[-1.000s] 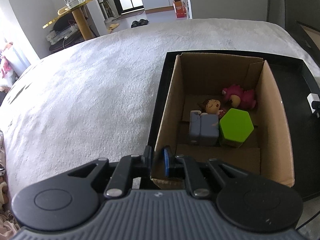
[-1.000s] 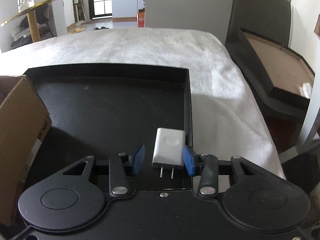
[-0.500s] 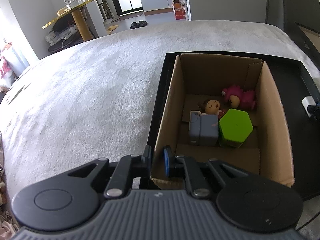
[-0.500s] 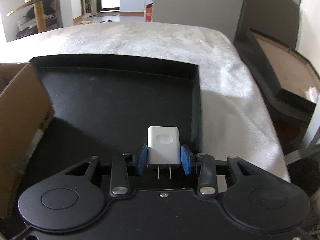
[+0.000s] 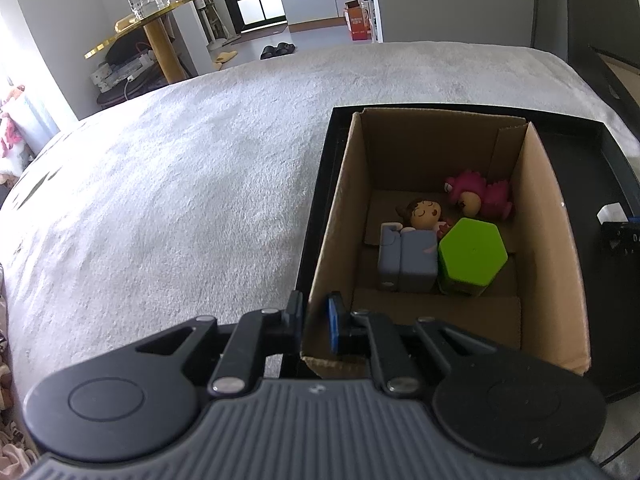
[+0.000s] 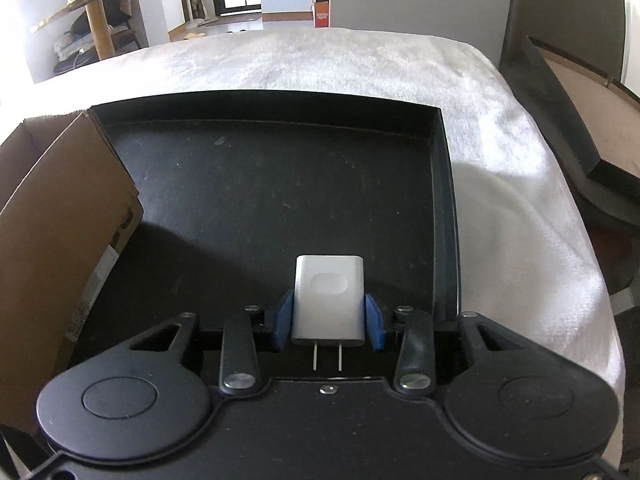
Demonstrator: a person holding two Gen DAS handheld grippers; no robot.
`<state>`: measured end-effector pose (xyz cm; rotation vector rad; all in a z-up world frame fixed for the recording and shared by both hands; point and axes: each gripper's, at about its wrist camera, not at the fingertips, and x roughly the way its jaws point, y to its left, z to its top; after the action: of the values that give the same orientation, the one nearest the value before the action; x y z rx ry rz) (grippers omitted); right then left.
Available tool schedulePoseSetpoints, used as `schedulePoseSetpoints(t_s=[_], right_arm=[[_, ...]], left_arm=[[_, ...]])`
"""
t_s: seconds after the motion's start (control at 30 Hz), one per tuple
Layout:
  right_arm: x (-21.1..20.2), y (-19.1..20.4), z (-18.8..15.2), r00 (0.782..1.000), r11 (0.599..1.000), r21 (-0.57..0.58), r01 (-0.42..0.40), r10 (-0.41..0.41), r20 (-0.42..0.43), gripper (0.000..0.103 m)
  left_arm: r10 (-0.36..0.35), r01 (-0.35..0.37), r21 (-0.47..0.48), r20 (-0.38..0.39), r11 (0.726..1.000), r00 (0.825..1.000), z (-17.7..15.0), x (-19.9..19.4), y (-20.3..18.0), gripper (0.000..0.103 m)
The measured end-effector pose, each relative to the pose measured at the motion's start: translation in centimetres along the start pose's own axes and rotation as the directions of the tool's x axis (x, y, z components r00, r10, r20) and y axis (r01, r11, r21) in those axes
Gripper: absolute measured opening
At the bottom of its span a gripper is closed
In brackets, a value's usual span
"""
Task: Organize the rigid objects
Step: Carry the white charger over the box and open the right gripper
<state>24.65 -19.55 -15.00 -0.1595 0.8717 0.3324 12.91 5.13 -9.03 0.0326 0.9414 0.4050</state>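
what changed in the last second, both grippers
The right gripper closed on the white charger, which lay loose between its open fingers on the black tray before, and seems to have raised it. The left gripper stays clamped on the cardboard box wall; the toys inside are unmoved.

tray floor (image 6: 280,184) bare, box wall (image 6: 60,216) leftward

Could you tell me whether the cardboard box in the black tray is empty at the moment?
Not empty. The cardboard box holds a green hexagonal block, a sleeping doll figure and a pink plush toy.
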Motion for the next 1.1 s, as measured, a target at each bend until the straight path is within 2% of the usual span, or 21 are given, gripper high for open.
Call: schedulePoseSetpoints(t_s=[0.2,0.4,0.6,0.83,1.1], right_arm=[[-0.8,0.0,0.0,1.000,1.000,0.008,-0.006,0.006,0.011,0.036],[-3.5,0.8,1.1,0.995,0.999,0.005,-0.039,0.038,0.092,0.036],[-6.1,2.1,1.4,0.983,0.994,-0.017,-0.104,0.105,0.151,0.036],[-9.2,5.3,1.8,0.948,0.976,-0.098,-0.196,0.214,0.237,0.036],[-11.0,8.9,1.7,0.890,0.929,-0.208,-0.305,0.356,0.285,0.036]], left_arm=[[0.007,-0.007,0.004,0.001,1.000,1.000,0.0,0.0,-0.2,0.012],[0.016,-0.017,0.009,0.005,1.000,1.000,-0.1,0.0,-0.4,0.012],[0.024,-0.024,0.015,0.008,1.000,1.000,-0.2,-0.1,-0.7,0.012],[0.025,-0.025,0.018,0.009,1.000,1.000,-0.2,-0.1,-0.6,0.012],[0.022,-0.022,0.013,0.009,1.000,1.000,-0.2,-0.1,-0.6,0.012]])
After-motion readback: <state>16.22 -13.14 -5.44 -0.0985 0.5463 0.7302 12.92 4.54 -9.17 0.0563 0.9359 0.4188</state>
